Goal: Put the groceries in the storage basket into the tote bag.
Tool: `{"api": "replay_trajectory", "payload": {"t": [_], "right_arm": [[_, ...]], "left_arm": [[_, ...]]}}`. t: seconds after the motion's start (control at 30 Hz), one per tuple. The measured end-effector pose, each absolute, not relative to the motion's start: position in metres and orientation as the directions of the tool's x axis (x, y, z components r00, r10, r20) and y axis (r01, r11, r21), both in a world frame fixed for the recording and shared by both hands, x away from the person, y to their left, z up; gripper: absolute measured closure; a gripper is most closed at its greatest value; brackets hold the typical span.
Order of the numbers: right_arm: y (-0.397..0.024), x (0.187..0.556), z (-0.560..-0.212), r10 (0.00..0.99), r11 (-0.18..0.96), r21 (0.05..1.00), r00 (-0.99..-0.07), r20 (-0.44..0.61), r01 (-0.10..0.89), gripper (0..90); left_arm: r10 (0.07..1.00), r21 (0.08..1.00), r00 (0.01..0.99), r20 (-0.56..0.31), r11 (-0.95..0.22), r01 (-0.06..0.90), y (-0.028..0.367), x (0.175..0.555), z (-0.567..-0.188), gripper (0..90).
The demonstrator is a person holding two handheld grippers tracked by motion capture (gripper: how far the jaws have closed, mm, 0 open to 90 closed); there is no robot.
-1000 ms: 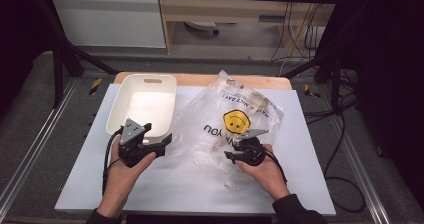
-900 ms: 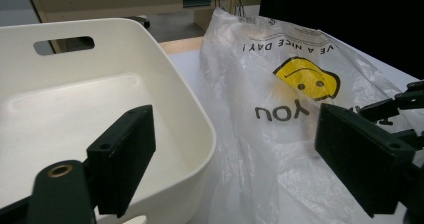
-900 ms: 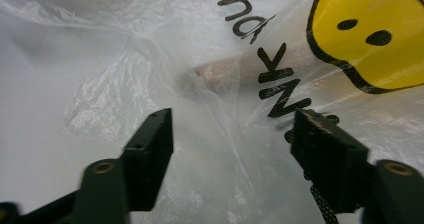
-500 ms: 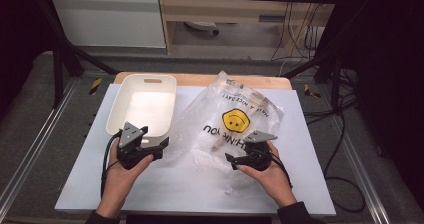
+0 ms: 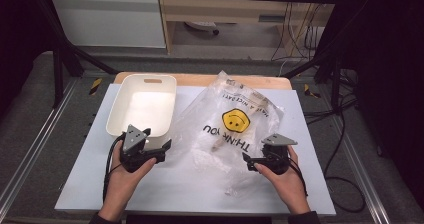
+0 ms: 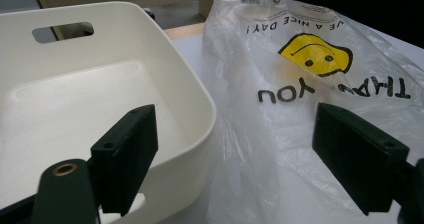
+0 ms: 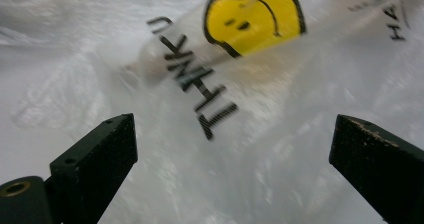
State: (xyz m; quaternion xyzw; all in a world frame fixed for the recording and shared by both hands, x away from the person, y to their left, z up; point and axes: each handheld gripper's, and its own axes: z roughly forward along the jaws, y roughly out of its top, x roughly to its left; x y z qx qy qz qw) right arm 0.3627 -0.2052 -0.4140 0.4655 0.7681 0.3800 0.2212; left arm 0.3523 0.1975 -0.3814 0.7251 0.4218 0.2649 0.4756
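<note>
A clear plastic bag (image 5: 235,119) with a yellow smiley and "THANK YOU" print lies crumpled on the white table (image 5: 190,194). Something brownish (image 5: 216,145) shows faintly through its film. A white tub (image 5: 142,104) stands empty to the bag's left. My left gripper (image 5: 165,151) is open at the tub's near right corner, jaws pointing toward the bag's left edge (image 6: 260,149). My right gripper (image 5: 248,161) sits at the bag's near right side. Its jaws have just been opening and now stand open (image 7: 235,169), with the bag's film (image 7: 220,99) ahead of them and nothing pinched.
A wooden board edge (image 5: 200,79) runs along the table's back. Metal frame rails (image 5: 360,174) flank the table on both sides. Cables (image 5: 345,129) trail on the floor at the right. A cabinet (image 5: 110,19) stands behind.
My right gripper has drawn back to the right, off the bag's middle, and its jaws have spread. The left gripper and the tub have stayed put.
</note>
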Motion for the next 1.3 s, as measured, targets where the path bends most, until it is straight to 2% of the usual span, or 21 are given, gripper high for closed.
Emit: {"api": "replay_trajectory", "payload": {"t": [0.13,0.33,0.53,0.7,0.83,0.93,1.13,1.17,1.2,1.3], "right_arm": [[-0.223,0.355,-0.423,0.913,0.247,0.759,-0.407,0.026,0.602,6.7],[-0.232,0.345,-0.435,0.925,0.221,0.709,-0.375,0.066,0.67,8.0],[-0.215,0.345,-0.448,0.909,0.257,0.647,-0.406,0.089,0.717,8.6],[-0.199,0.345,-0.453,0.902,0.332,0.634,-0.432,0.004,0.698,10.6],[-0.199,0.342,-0.451,0.889,0.347,0.653,-0.459,0.002,0.674,27.6],[-0.199,0.341,-0.45,0.881,0.351,0.667,-0.473,0.003,0.657,45.2],[-0.197,0.341,-0.449,0.862,0.374,0.676,-0.507,-0.001,0.635,72.2],[-0.197,0.341,-0.449,0.862,0.374,0.676,-0.507,-0.001,0.635,72.2],[-0.196,0.342,-0.448,0.851,0.388,0.673,-0.524,-0.001,0.629,80.9],[-0.196,0.345,-0.448,0.84,0.394,0.674,-0.543,0.013,0.625,89.4]], "left_arm": [[0.864,0.915,0.503,-0.016,-0.191,0.356,0.199,0.351,-0.382,18.4],[0.868,0.917,0.496,-0.005,-0.194,0.348,0.202,0.348,-0.381,18.5],[0.871,0.92,0.491,0.003,-0.195,0.34,0.204,0.347,-0.38,18.6],[0.874,0.922,0.487,0.008,-0.194,0.334,0.205,0.347,-0.379,18.9],[0.874,0.922,0.486,0.004,-0.192,0.337,0.204,0.347,-0.38,18.9],[0.876,0.923,0.482,0.003,-0.188,0.336,0.205,0.347,-0.379,19.0],[0.878,0.923,0.479,-0.001,-0.183,0.338,0.204,0.347,-0.379,19.1],[0.879,0.923,0.478,0.0,-0.184,0.339,0.204,0.347,-0.38,19.1],[0.877,0.922,0.481,-0.002,-0.184,0.34,0.204,0.347,-0.38,19.1],[0.877,0.922,0.48,-0.002,-0.185,0.341,0.205,0.348,-0.38,19.1]]}}
